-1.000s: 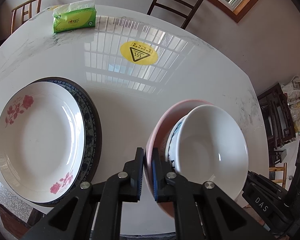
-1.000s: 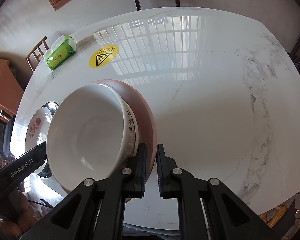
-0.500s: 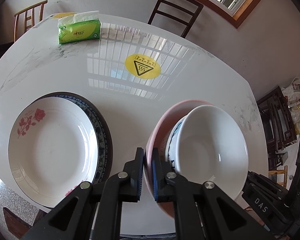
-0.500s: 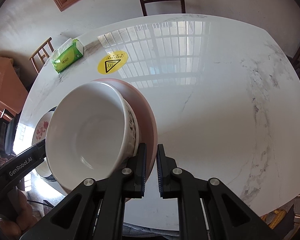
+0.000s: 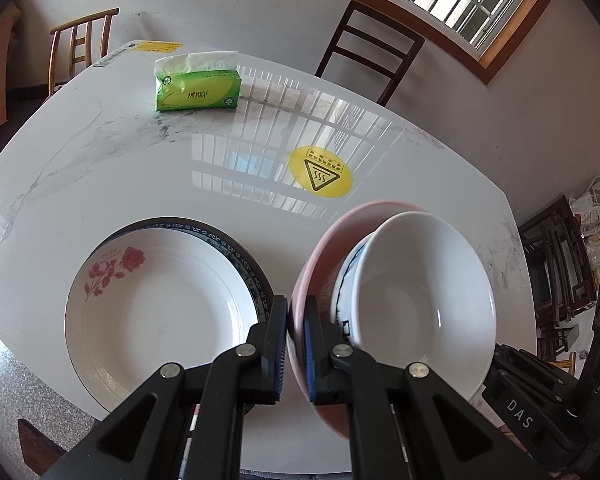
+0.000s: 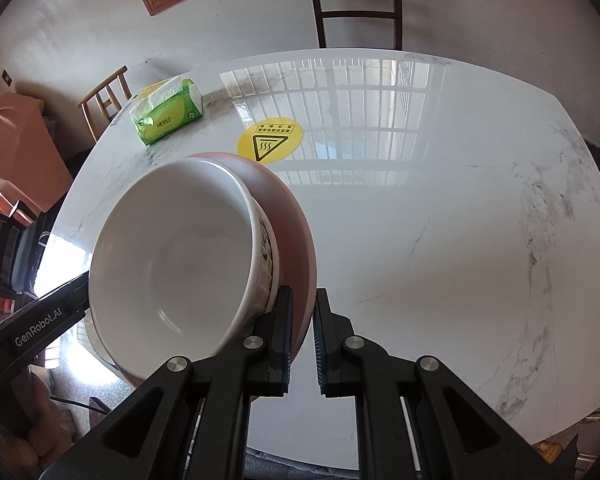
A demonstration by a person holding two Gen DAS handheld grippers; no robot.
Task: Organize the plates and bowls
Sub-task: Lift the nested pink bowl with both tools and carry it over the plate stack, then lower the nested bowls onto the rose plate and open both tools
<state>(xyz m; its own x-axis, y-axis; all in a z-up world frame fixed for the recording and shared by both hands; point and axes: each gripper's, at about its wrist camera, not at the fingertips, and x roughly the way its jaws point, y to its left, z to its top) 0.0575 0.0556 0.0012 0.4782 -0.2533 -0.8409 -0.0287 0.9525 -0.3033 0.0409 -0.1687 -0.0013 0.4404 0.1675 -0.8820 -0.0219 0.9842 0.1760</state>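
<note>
A pink bowl (image 5: 320,248) with a white bowl (image 5: 424,292) nested in it is held above the table by both grippers. My left gripper (image 5: 296,344) is shut on the pink bowl's left rim. My right gripper (image 6: 302,336) is shut on its right rim (image 6: 300,240); the white bowl (image 6: 172,256) fills the left of that view. A white plate with red roses (image 5: 156,312) lies on a blue-rimmed plate (image 5: 236,248) on the table at the left.
The white marble table (image 6: 420,220) carries a green tissue pack (image 5: 198,94) at the far left and a yellow warning sticker (image 5: 320,172) near the middle. Chairs (image 5: 368,52) stand around the far side. The other gripper's body (image 5: 540,400) shows at right.
Both grippers have lifted and tilted up with the nested bowls; the table, tissue pack and rose plate have slid lower in both views, showing more wall and window.
</note>
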